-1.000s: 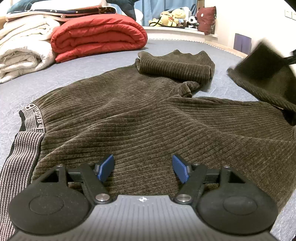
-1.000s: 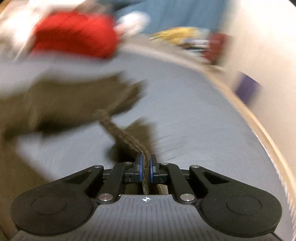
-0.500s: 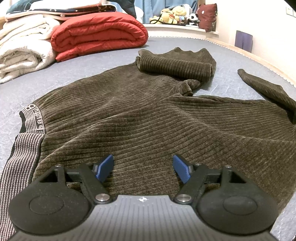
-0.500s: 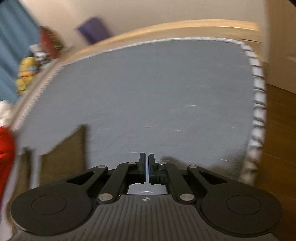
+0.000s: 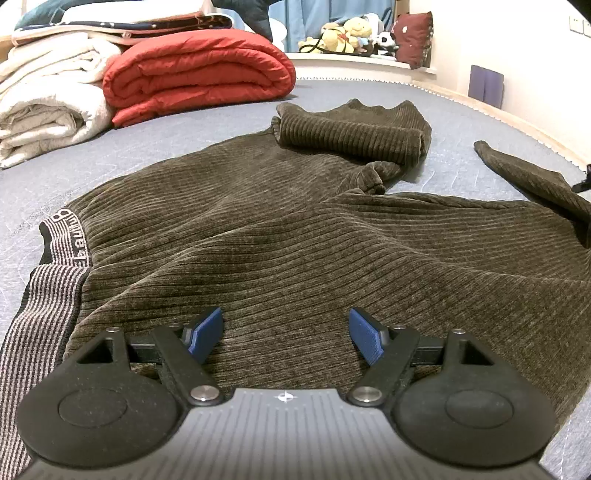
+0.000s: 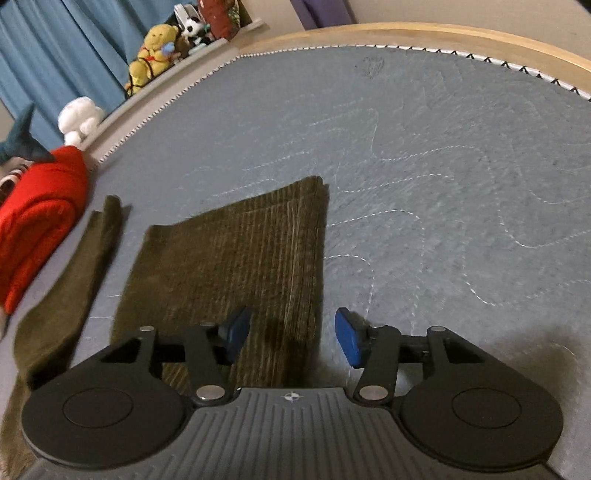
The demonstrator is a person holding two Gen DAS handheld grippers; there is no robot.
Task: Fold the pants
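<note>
Your left gripper (image 5: 286,334) hangs just above the pants (image 5: 295,236) with its blue pads (image 5: 205,334) spread wide and nothing between them. It sits over the seat area, close to the striped waistband (image 5: 48,295) at your left.

Your right gripper (image 6: 291,336) has just been opening; its jaws now stand partly apart, not pinching anything. Its left pad (image 6: 234,332) is over the cloth and its right pad over bare mattress, so the right edge of one pant leg (image 6: 236,258) runs up between them — whether the pads touch the cloth, you cannot tell.

The brown corduroy pants lie on the grey quilted mattress (image 6: 443,184). In the left view the waistband is nearest you and the legs stretch away. One leg runs toward the far side, its cuff end (image 5: 351,129) folded back on itself; the other leg (image 5: 532,177) reaches off to the right. In the right view that leg lies flat with its long axis pointing away from you, the hem at the far end, ribs running lengthwise.

Beyond the pants, a rolled red quilt (image 5: 195,81) lies beside white bedding (image 5: 48,107) — both well apart from the cloth. Stuffed toys (image 5: 343,33) sit on a ledge past the mattress.
</note>
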